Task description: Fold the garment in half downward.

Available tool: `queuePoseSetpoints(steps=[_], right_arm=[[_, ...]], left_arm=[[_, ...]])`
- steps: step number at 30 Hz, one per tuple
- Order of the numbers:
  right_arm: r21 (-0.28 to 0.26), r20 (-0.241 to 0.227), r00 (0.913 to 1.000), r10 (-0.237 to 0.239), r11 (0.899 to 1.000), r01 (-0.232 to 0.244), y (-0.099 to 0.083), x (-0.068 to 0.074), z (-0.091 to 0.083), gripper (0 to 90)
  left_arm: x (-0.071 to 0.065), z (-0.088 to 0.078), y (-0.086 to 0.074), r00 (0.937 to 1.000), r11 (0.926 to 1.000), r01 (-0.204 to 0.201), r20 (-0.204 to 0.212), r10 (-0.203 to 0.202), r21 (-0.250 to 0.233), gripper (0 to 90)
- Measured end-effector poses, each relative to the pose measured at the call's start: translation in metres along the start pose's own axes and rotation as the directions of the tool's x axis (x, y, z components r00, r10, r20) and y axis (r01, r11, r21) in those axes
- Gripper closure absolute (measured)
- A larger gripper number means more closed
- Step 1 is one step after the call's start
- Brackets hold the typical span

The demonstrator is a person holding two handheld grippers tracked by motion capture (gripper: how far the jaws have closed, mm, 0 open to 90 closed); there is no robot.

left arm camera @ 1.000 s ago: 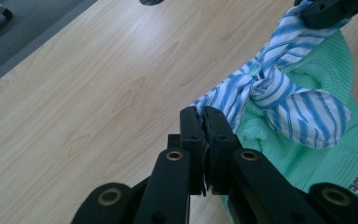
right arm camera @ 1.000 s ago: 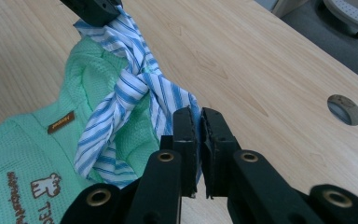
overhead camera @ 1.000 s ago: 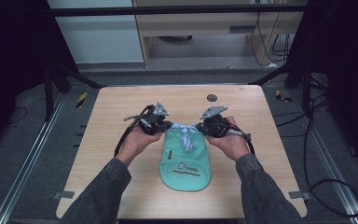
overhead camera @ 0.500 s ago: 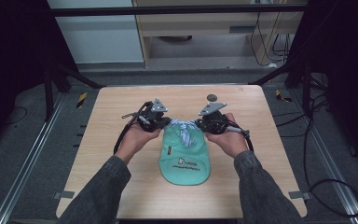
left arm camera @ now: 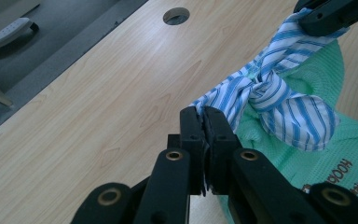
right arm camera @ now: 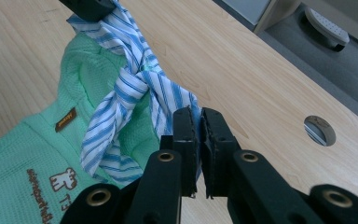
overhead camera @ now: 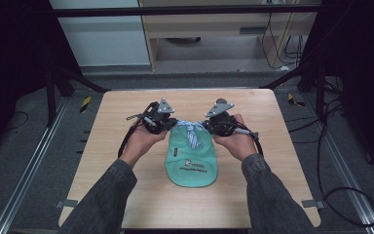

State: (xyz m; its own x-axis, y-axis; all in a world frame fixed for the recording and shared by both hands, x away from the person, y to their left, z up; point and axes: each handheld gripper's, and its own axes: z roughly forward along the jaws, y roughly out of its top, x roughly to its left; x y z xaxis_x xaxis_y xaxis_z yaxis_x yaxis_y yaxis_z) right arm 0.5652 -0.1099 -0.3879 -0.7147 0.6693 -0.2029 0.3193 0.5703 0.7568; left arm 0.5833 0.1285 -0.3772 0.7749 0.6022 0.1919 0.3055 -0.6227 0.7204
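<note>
Both grippers (overhead camera: 187, 125) pinch striped tie (left arm camera: 270, 98) — knotted.

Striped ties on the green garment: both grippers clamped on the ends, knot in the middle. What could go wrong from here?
1. The left gripper and right gripper each pinch only the edge of a striped tie; a harder pull could slip the fabric out.
2. The knot looks loosely wrapped, so uneven pulling may skew it or undo it.
3. The green garment lies unpinned on the table; tension could drag or bunch it.

We see the table (overhead camera: 126, 195) evenly lit under soft light, dark surroundings; both gripper views sharp, glare-free.
</note>
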Motion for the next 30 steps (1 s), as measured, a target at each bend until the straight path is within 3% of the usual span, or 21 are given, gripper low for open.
queuePoseSetpoints(steps=[7,14,30], right_arm=[[0.005,0.016,0.9998,-0.006,1.0,0.006,0.005,-0.005,0.004,85.0],[-0.006,0.027,0.9992,-0.027,1.0,0.028,0.001,-0.001,0.003,85.0],[-0.009,0.031,0.9986,-0.043,0.999,0.044,-0.012,0.005,0.002,84.9]], left_arm=[[0.003,0.002,0.005,0.9998,1.0,-0.008,-0.019,0.008,-0.003,87.6],[-0.006,0.0,0.001,0.999,0.9995,-0.028,-0.035,0.027,-0.017,87.5],[-0.016,0.002,-0.007,0.9988,0.9985,-0.041,-0.027,0.04,-0.035,87.3]])
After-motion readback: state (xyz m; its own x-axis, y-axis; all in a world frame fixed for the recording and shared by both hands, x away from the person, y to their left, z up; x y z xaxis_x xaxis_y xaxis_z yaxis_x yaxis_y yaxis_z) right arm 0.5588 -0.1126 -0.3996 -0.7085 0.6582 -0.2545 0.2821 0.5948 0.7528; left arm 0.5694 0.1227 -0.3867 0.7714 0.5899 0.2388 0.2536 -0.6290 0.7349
